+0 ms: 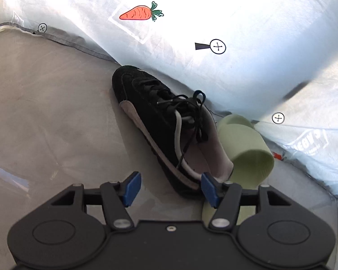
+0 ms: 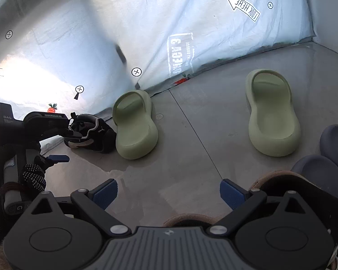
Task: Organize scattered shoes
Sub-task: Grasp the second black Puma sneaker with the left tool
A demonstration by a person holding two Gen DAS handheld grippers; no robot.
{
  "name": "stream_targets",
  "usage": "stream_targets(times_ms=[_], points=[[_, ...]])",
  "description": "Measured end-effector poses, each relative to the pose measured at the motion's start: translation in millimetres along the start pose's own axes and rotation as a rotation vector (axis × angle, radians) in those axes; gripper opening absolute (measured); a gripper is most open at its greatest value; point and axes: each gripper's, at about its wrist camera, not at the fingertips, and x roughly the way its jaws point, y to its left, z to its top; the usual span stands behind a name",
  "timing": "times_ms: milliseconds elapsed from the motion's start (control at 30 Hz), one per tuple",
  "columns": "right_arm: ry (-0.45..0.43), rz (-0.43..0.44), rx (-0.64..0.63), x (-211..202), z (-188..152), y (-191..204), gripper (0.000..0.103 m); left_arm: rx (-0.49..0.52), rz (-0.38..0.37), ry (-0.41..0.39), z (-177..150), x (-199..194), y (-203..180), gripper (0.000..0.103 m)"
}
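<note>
1. Through the left wrist view I saw a black suede sneaker (image 1: 160, 121) with a grey side stripe, loose black laces and a pale lining, lying diagonally across the middle of the frame on the smooth grey floor (image 1: 51, 117), its toe against the crinkled white sheet (image 1: 214, 18) printed with a carrot sticker (image 1: 142, 13).
2. Just right of it, touching its heel side, stood a pale green foam slide (image 1: 245, 148), rounded and matte.
3. My left gripper (image 1: 170, 189) hovered low in the frame with its blue pads apart; the right pad overlapped the sneaker's heel collar, but I saw no squeeze on it, so I read the jaws as open.
4. In the right wrist view, that green slide (image 2: 135, 126) sat centre-left beside the sneaker (image 2: 94, 135), and a second green slide (image 2: 270, 114) lay well apart at the right.
5. Two rounded grey-blue slippers (image 2: 333, 148) crowded the right edge, and a tan fuzzy slipper (image 2: 279, 184) showed behind the right finger.
6. My right gripper (image 2: 169, 193) pointed down at bare floor, jaws wide and empty.
7. A hand in a dotted black glove (image 2: 33, 175) gripped the left tool's handle at the left edge.
</note>
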Motion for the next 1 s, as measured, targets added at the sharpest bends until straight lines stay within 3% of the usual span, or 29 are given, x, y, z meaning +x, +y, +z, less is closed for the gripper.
stream_targets(times_ms=[267, 367, 467, 600, 800, 1000], points=[[0.044, -0.020, 0.014, 22, 1, -4, 0.098, -0.064, 0.100, 0.020, 21, 48, 2, 0.056], [0.054, -0.005, 0.008, 24, 1, -2, 0.098, -0.089, 0.089, 0.025, 24, 59, 6, 0.036], [0.056, 0.010, 0.011, 25, 4, 1, 0.097, -0.102, 0.118, 0.019, 26, 57, 5, 0.028], [0.041, 0.016, -0.005, 22, 6, 4, 0.097, -0.124, 0.149, -0.001, 20, 42, 20, 0.019], [0.046, 0.034, 0.012, 16, 3, 2, 0.097, -0.074, 0.173, 0.005, -3, 3, 60, 0.016], [0.035, 0.065, 0.011, -1, -2, 5, 0.098, 0.003, 0.197, 0.019, -62, -60, 94, 0.015]])
